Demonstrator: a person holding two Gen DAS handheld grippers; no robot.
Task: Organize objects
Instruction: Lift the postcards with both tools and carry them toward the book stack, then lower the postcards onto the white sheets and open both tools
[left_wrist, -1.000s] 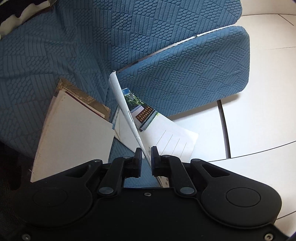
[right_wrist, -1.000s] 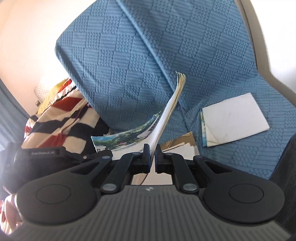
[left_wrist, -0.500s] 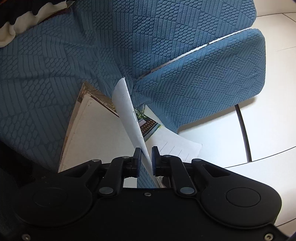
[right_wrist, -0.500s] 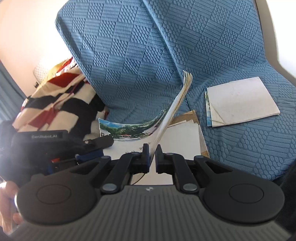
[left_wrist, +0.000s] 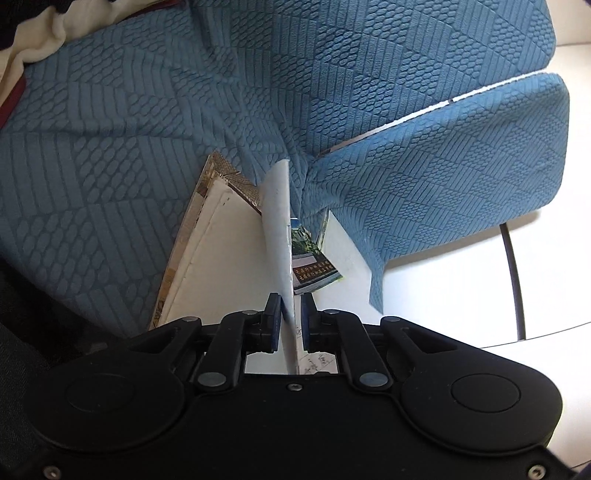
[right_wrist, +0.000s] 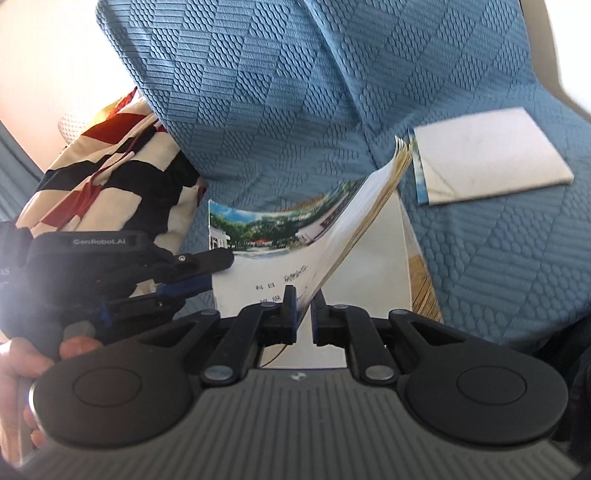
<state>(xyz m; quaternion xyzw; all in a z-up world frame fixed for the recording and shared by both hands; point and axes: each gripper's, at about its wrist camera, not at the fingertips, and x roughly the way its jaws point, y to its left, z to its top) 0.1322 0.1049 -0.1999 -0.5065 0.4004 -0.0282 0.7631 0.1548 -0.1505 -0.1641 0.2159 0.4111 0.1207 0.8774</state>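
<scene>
Left claw (left_wrist: 291, 314) closed on thin booklet (left_wrist: 277, 229); right claw (right_wrist: 303, 301) closed on same booklet's other edge, over sofa (right_wrist: 295, 110) seat corner.

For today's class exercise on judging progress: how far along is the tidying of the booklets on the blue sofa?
Done: a white booklet already lies flat on the blue quilted sofa cover. In hand: the left gripper and right gripper both pinch a thin booklet with a scenic photo cover just above it. Left: releasing it, then gathering the separate white booklet farther right.
</scene>
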